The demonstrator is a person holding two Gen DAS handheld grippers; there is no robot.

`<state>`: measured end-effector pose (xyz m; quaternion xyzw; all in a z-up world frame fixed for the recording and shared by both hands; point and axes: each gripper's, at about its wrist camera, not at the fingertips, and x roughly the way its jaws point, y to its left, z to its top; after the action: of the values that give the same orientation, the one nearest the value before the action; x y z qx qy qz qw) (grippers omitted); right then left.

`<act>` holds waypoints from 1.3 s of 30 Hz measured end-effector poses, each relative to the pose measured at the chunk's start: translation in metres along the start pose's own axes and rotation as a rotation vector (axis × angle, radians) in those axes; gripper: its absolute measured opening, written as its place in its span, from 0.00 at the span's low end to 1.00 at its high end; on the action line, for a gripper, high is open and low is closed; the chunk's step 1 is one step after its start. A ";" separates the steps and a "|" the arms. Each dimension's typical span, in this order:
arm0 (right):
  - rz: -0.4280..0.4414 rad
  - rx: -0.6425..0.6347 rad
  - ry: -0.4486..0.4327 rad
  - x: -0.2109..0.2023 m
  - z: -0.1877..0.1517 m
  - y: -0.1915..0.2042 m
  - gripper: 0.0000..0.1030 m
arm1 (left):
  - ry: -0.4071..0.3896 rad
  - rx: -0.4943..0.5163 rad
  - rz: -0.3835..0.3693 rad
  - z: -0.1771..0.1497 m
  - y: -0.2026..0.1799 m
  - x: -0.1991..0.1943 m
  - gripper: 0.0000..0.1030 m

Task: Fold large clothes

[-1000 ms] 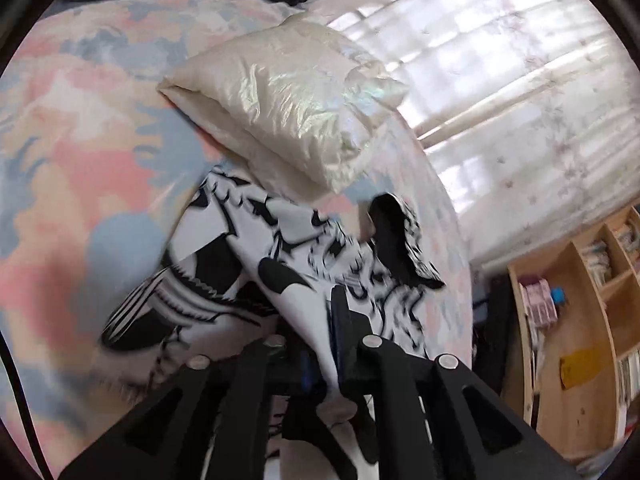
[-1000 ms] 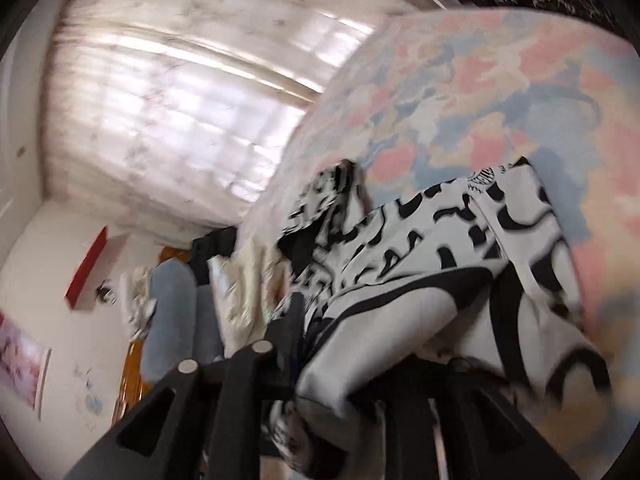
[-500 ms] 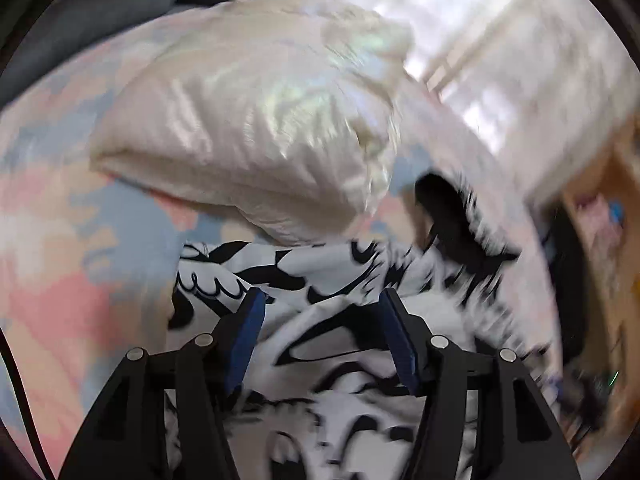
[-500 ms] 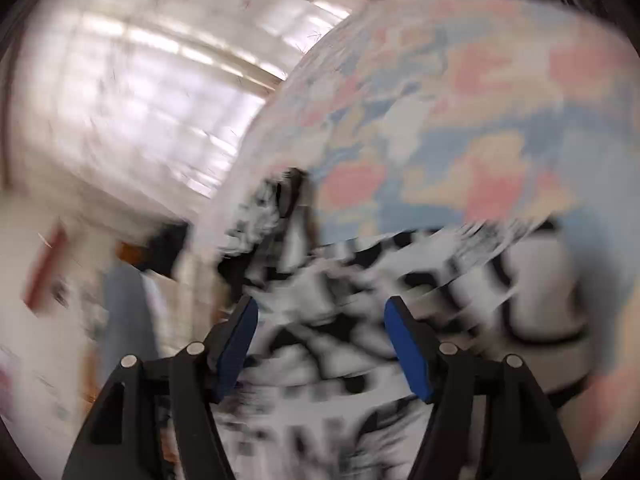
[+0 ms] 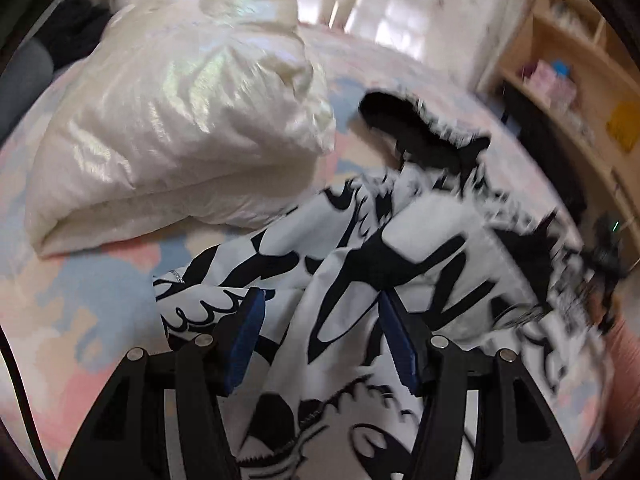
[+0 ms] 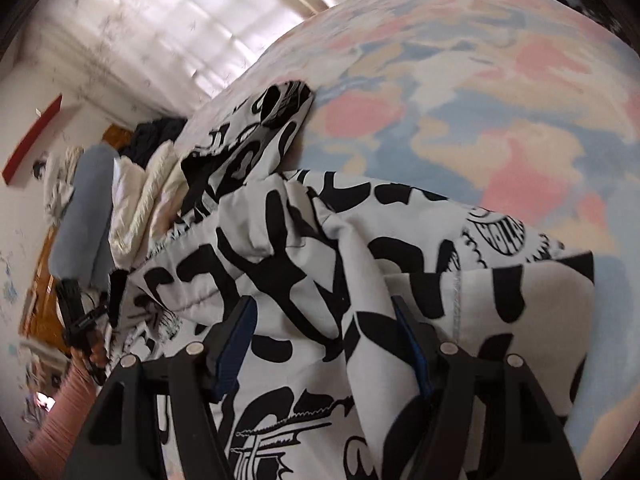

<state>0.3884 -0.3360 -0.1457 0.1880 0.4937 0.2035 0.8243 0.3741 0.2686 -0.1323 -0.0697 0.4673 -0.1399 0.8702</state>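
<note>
Beside the garment (image 5: pixel 420 248), a cream pillow (image 5: pixel 180 120)

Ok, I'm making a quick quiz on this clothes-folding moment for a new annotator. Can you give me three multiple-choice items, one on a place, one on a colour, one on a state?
1. Where does the garment lie?
A. on a patterned bedspread
B. on a wooden floor
C. on a hanger

2. What colours is the garment?
A. red and yellow
B. black and white
C. plain green

3. How do the left gripper and the right gripper stand?
A. both clamped on cloth
B. both with jaws apart
C. one open, one clamped

Answers:
1. A, the pastel bedspread shows around the garment, which lies beside a cream pillow.
2. B, bold black shapes on white cloth in both wrist views.
3. B, in each view the blue pads stand apart with loose cloth lying between them, unpinched.
</note>
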 end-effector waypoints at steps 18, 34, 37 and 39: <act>-0.217 0.108 -0.108 0.028 0.012 -0.010 0.08 | -0.032 -0.288 0.420 0.004 0.022 0.039 0.01; -0.175 0.135 -0.110 -0.019 0.003 0.005 0.49 | -0.080 -0.264 0.271 -0.017 0.007 -0.014 0.32; -0.215 0.083 -0.081 -0.038 -0.010 0.003 0.50 | -0.045 -0.201 0.244 -0.025 -0.005 -0.022 0.36; -0.232 0.044 -0.047 -0.046 -0.022 0.001 0.50 | -0.020 -0.167 0.249 -0.035 -0.010 -0.027 0.37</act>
<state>0.3490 -0.3561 -0.1211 0.1524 0.4970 0.0917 0.8493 0.3288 0.2678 -0.1283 -0.0849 0.4738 0.0093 0.8765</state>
